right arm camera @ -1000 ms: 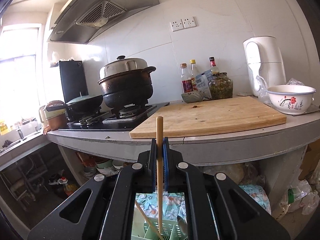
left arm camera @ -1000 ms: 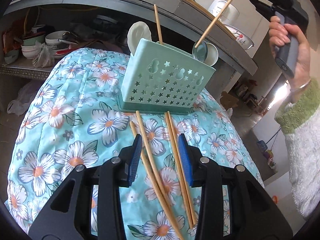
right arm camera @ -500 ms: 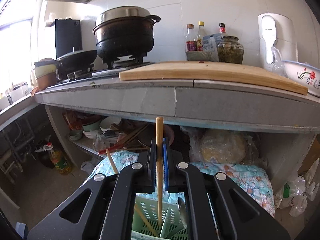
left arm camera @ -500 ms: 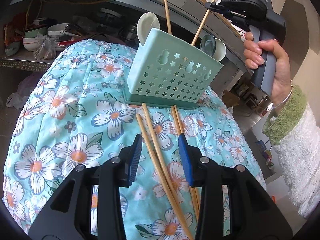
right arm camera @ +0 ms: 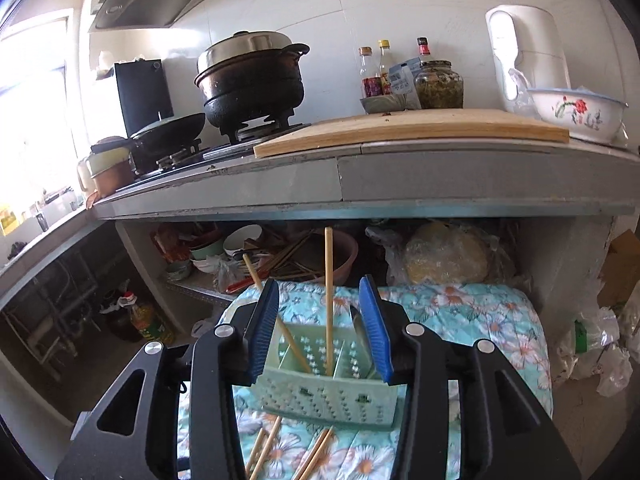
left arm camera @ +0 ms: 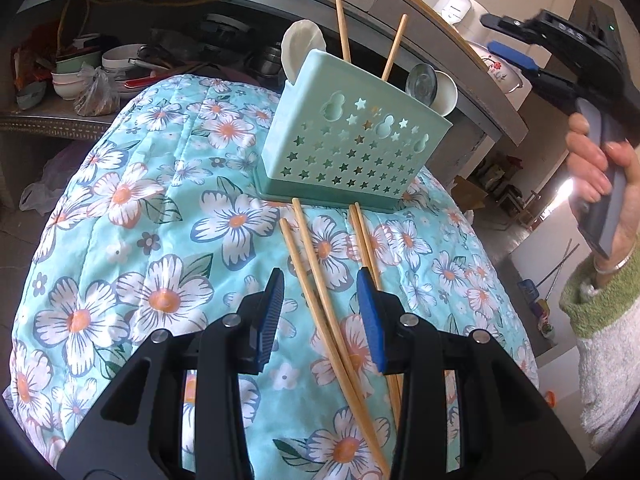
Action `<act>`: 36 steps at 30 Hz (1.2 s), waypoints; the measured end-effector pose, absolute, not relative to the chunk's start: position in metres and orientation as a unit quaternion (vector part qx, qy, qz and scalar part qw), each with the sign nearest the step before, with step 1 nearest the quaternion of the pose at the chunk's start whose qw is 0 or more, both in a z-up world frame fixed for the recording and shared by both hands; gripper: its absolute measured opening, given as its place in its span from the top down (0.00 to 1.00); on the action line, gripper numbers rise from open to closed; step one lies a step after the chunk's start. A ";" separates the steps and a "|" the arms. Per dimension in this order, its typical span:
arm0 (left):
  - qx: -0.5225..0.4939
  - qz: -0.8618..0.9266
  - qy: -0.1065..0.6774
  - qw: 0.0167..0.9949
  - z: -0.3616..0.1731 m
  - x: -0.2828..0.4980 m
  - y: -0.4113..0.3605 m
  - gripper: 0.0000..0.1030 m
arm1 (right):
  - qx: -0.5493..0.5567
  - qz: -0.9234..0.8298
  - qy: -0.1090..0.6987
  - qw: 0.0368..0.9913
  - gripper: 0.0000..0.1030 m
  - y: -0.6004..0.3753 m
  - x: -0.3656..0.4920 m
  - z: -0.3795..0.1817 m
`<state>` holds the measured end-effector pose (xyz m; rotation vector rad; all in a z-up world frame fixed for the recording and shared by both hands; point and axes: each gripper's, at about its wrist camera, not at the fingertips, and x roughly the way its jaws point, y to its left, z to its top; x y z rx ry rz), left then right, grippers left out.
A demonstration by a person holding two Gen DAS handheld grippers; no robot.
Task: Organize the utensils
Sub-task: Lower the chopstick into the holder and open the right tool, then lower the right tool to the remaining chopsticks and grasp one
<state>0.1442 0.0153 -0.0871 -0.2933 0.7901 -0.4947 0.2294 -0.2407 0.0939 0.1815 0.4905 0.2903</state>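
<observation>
A mint-green utensil holder (left arm camera: 352, 148) stands on the floral cloth (left arm camera: 132, 208). Two chopsticks (left arm camera: 394, 48) and three spoons (left arm camera: 302, 46) stick up from it. Several more chopsticks (left arm camera: 316, 268) lie on the cloth in front of the holder, running between the pads of my left gripper (left arm camera: 320, 280), which is open and hovers over them without pressing. My right gripper (right arm camera: 319, 292) hangs above the holder (right arm camera: 328, 392) with its jaws opening. A chopstick (right arm camera: 328, 280) stands free in the holder between those jaws. From the left wrist the right gripper (left arm camera: 498, 40) shows at the upper right, held by a hand (left arm camera: 600, 176).
Behind the holder runs a grey counter (right arm camera: 400, 184) with a wooden board (right arm camera: 412, 130), a flowered bowl (right arm camera: 576, 114), a white kettle (right arm camera: 524, 48), bottles and a jar (right arm camera: 438, 84), and pots on a stove (right arm camera: 252, 76). A shelf under it holds bowls (left arm camera: 72, 76).
My right gripper came down over the holder and its jaws parted, letting go of the chopstick, which now stands in the holder. The left gripper stayed over the lying chopsticks.
</observation>
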 end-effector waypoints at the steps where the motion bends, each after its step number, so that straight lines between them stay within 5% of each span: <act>1: -0.139 -0.236 0.380 0.883 -0.087 0.144 0.015 0.66 | 0.094 0.146 0.252 0.952 0.60 -0.243 0.221 0.088; 14: -0.121 -0.218 0.400 0.882 -0.093 0.134 0.018 0.67 | 0.221 0.201 0.448 0.843 0.65 -0.220 0.155 -0.073; 22: -0.133 -0.235 0.412 0.870 -0.099 0.131 0.022 0.80 | 0.225 0.239 0.491 0.807 0.73 -0.176 0.174 -0.090; 36: -0.161 -0.248 0.416 0.860 -0.101 0.127 0.037 0.82 | 0.217 0.221 0.552 0.774 0.90 -0.149 0.195 -0.135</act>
